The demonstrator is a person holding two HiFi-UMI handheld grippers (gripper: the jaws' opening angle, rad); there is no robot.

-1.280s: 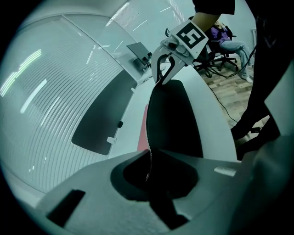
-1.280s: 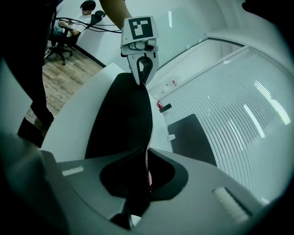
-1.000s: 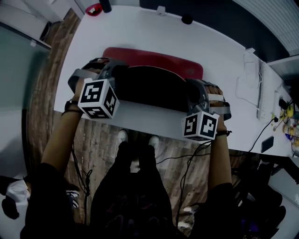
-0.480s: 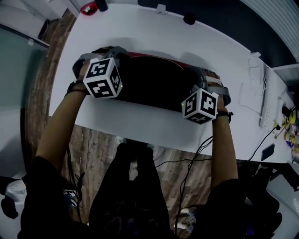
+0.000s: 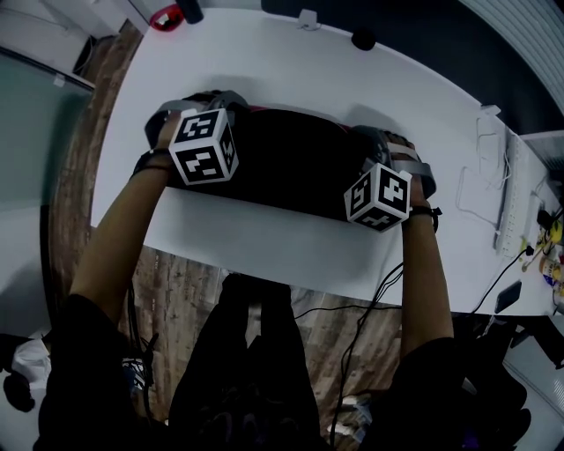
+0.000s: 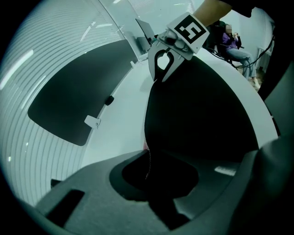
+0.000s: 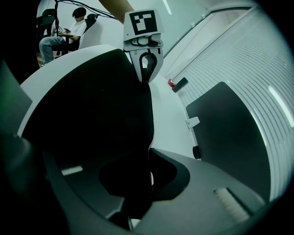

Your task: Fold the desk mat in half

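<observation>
The desk mat (image 5: 291, 167) lies doubled over on the white table (image 5: 291, 62), black underside up; only a thin red line (image 5: 264, 109) shows at its far edge. My left gripper (image 5: 211, 104) is at the far left corner, shut on the mat's edge (image 6: 148, 156). My right gripper (image 5: 381, 145) is at the far right corner; its jaws are opening, with the mat's edge (image 7: 148, 133) still between them. In the left gripper view the right gripper (image 6: 163, 69) pinches the far end of the same edge. In the right gripper view the left gripper (image 7: 146, 64) does likewise.
A red and black item (image 5: 167, 16) sits at the table's far left corner. A white clip (image 5: 307, 18) and a black knob (image 5: 362, 39) sit on the far edge. A power strip with cables (image 5: 502, 176) lies at the right. A seated person (image 7: 59, 34) is in the background.
Both grippers have moved away from me with the mat's black edge. The red half that showed beyond them is now covered by the black flap.
</observation>
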